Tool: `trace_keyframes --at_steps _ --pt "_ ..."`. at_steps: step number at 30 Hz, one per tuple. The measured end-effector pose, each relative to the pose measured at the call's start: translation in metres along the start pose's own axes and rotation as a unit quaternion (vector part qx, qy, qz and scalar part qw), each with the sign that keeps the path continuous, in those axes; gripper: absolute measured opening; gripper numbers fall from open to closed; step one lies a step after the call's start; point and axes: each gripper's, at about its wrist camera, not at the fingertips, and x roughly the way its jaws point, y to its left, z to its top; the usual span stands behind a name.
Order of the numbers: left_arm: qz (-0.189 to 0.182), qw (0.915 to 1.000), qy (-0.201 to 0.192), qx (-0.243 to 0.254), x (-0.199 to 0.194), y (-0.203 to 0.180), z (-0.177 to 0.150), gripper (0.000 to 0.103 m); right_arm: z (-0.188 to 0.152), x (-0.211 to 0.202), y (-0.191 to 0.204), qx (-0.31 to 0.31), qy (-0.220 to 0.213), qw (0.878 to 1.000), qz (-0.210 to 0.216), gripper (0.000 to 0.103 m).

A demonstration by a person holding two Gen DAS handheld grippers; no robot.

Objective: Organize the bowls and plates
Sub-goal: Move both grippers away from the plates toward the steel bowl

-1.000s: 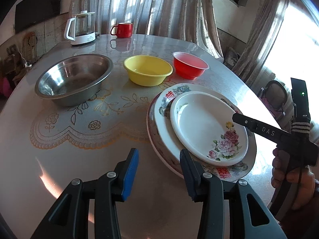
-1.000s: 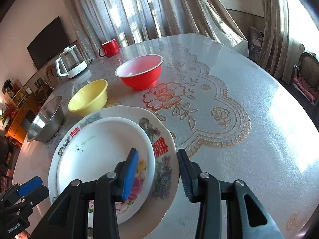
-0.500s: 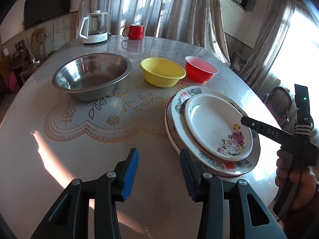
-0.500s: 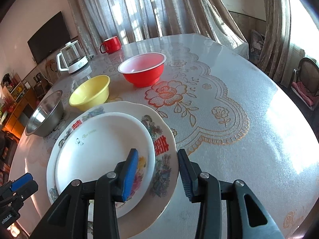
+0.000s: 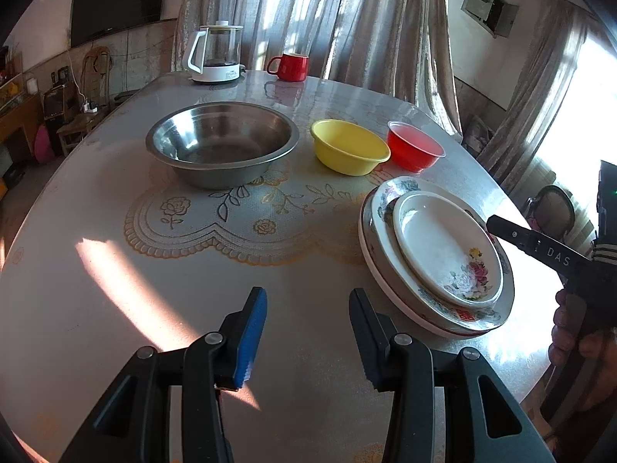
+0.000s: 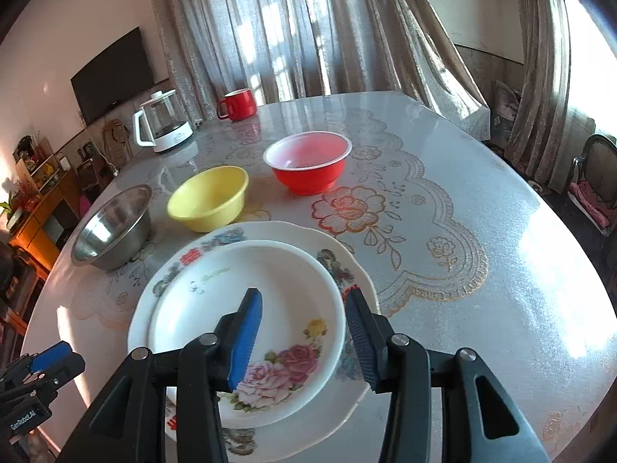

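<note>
Plates sit stacked at the near right of the desk [image 5: 115, 270], small plate [image 6: 246, 308] on big plate [image 6: 285, 231]. Both the left claw [image 5: 306, 333] and right claw [image 6: 302, 337] gape wide, empty. Bowls look next: red bowl [image 6: 308, 166] probably nests into yellow bowl [image 6: 208, 196], then steel bowl [image 5: 221, 142].

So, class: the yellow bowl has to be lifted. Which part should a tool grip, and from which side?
Grip the thin flared rim of the yellow bowl, one finger inside and one outside, coming down from above on the near side. It stands upright and open, its walls too wide to span. The red bowl and steel bowl flank it.
</note>
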Motion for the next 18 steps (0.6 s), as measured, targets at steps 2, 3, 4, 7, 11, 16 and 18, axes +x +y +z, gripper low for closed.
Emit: trace_keyframes --at_steps 2,3,4,7,11,16,18 --pt "0.004 1.0000 -0.002 -0.006 -0.003 0.006 -0.001 0.045 -0.001 -0.001 0.011 -0.011 0.001 1.000 0.024 0.045" --pt "0.007 0.9999 -0.004 -0.009 -0.004 0.008 -0.001 0.045 -0.001 -0.001 0.016 -0.015 0.002 0.999 0.038 0.045" --pt "0.010 0.9999 -0.005 -0.011 -0.005 0.010 -0.001 0.046 -0.002 -0.001 0.022 -0.019 0.004 0.999 0.049 0.045" --pt "0.015 0.9996 -0.012 -0.019 -0.010 0.018 -0.001 0.047 -0.006 0.001 0.042 -0.038 0.013 0.996 0.075 0.045" --pt "0.021 0.9992 -0.018 -0.029 -0.015 0.027 -0.002 0.047 -0.012 0.004 0.068 -0.066 0.023 0.992 0.101 0.046" --pt "0.027 0.9985 -0.019 -0.044 -0.018 0.038 -0.006 0.048 -0.020 0.011 0.096 -0.093 0.042 0.987 0.126 0.046" --pt "0.030 0.9982 -0.018 -0.049 -0.018 0.043 -0.008 0.048 -0.023 0.013 0.105 -0.102 0.047 0.985 0.134 0.046"
